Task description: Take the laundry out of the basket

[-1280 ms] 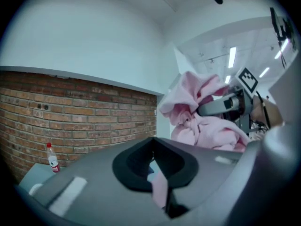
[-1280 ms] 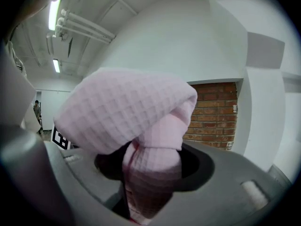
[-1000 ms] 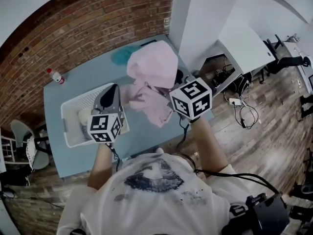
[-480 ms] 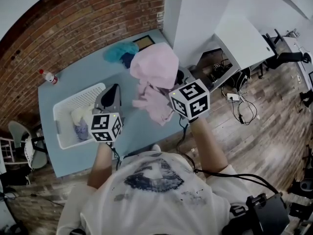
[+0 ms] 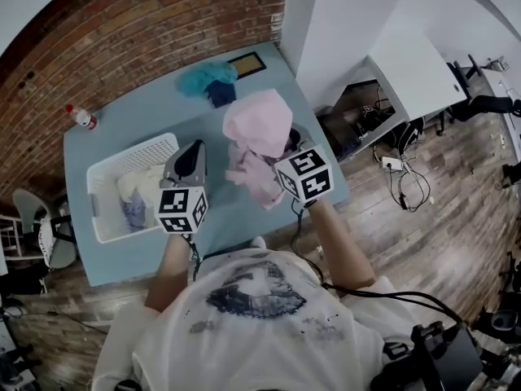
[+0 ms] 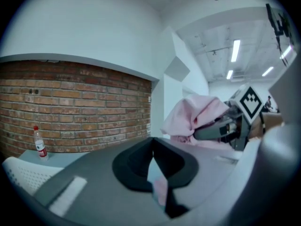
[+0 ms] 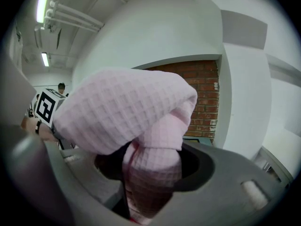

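Observation:
A white laundry basket (image 5: 99, 187) stands on the left of the light blue table (image 5: 130, 129), with cream and blue laundry (image 5: 137, 195) inside. My right gripper (image 5: 289, 147) is shut on a pink waffle cloth (image 5: 259, 125), which hangs bunched over the table to the right of the basket. In the right gripper view the pink cloth (image 7: 141, 121) drapes over the jaws and fills the gap of that gripper (image 7: 150, 171). My left gripper (image 5: 192, 148) hovers by the basket's right edge, its jaws together with nothing in them (image 6: 153, 149).
A teal cloth (image 5: 203, 76) and a dark blue cloth (image 5: 220, 94) lie at the table's far end beside a flat framed panel (image 5: 247, 62). A bottle (image 5: 82, 118) stands at the far left corner. A brick wall (image 6: 75, 112) runs behind; desks and cables are to the right.
Both grippers have come down toward the table. The pink cloth has sunk with the right gripper, and the left gripper has moved off the basket's rim.

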Demonstrator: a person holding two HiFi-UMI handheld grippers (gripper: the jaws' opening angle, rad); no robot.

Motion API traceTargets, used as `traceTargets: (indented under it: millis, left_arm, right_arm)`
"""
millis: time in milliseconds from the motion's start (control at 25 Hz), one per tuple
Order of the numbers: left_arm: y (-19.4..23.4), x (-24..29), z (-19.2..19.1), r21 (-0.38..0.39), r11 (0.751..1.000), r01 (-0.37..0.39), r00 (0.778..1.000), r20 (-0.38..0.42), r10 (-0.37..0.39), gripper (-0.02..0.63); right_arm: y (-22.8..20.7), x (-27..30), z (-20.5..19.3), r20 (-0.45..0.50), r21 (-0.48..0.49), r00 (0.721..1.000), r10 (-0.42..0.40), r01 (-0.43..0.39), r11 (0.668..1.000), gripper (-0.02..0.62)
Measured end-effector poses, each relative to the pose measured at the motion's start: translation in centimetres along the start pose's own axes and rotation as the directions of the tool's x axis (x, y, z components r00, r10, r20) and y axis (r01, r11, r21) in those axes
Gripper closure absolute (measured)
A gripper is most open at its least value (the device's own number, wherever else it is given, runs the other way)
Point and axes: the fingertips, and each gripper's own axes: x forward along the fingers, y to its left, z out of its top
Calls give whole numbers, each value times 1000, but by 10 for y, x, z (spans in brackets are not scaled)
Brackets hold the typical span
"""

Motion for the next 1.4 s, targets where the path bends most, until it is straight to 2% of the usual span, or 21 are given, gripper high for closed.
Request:
traceTargets:
  millis: [160, 280, 640, 960, 1400]
  left_arm:
    - [-2, 6, -7, -6, 1000, -4, 1000, -13, 4, 614]
    - [-2, 10, -12, -9, 1000, -7, 1000, -21, 7, 614]
    - [4, 20, -24, -20, 999, -25, 998, -56, 24, 614]
    - [13, 16, -26, -19, 999, -40, 997, -73, 38, 614]
    - [19, 14, -34, -22, 998, -52, 994, -93, 50, 615]
  right_arm:
    - [-6, 19, -33, -33, -11, 999, -3, 2, 1000, 356]
    - [-9, 34, -56, -54, 22, 998, 9, -8, 1000, 356]
    - [-4, 75, -90, -52, 98, 996, 77, -71, 993, 353]
    - [9, 105, -143, -143, 158, 983, 115, -93, 983, 345]
    - [5, 116, -157, -154, 178, 984, 94, -66, 982, 327]
